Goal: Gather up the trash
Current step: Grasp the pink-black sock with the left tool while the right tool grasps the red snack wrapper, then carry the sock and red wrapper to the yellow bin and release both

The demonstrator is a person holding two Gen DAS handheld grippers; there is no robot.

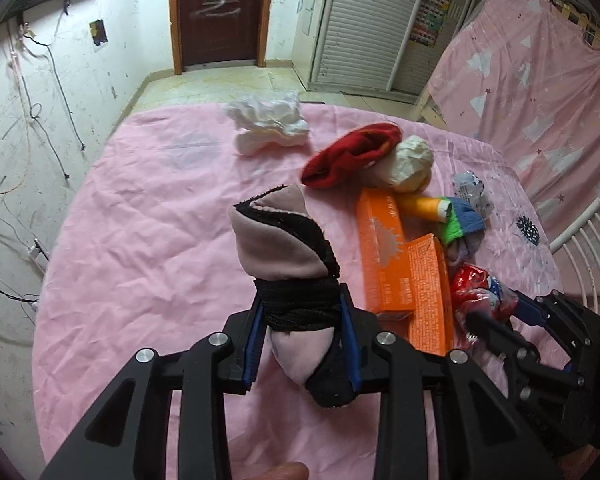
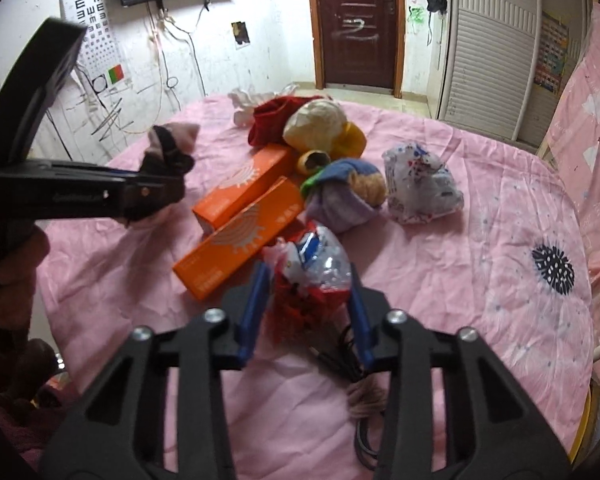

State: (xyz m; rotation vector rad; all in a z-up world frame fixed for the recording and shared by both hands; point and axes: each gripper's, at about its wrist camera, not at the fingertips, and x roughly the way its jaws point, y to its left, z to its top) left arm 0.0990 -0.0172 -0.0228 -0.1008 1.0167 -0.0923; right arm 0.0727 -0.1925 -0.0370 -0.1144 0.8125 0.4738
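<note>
Pink crumpled bedsheet [image 2: 440,184] covers the bed where a heap of clutter lies, with a dark brown door and a scuffed white wall behind.

Near the front of the heap, the right gripper [image 2: 306,300] has its blue-padded fingers [image 2: 252,308] pressed on either side of a crumpled red, white and clear plastic wrapper [image 2: 312,268], which lies just beside two long orange cardboard boxes [image 2: 236,216]. The left gripper [image 1: 302,344] is clamped on a rolled pink-and-black sock [image 1: 284,248], held clear of the sheet off to the left of the pile.

The step in hand looks like lifting the wrapper away as trash. A thin crinkly film can slip or tear, so the squeeze should stay firm through its bulk, and the lift should go straight up so it does not drag the nearer orange box or the black cable [image 2: 340,356] lying under the fingers.

The wrapper is a loose wad with little clear axis; its longer run seems to point away from the gripper, toward the heap. The sock's long axis stands up out of the left fingers, open cuff uppermost.
</note>
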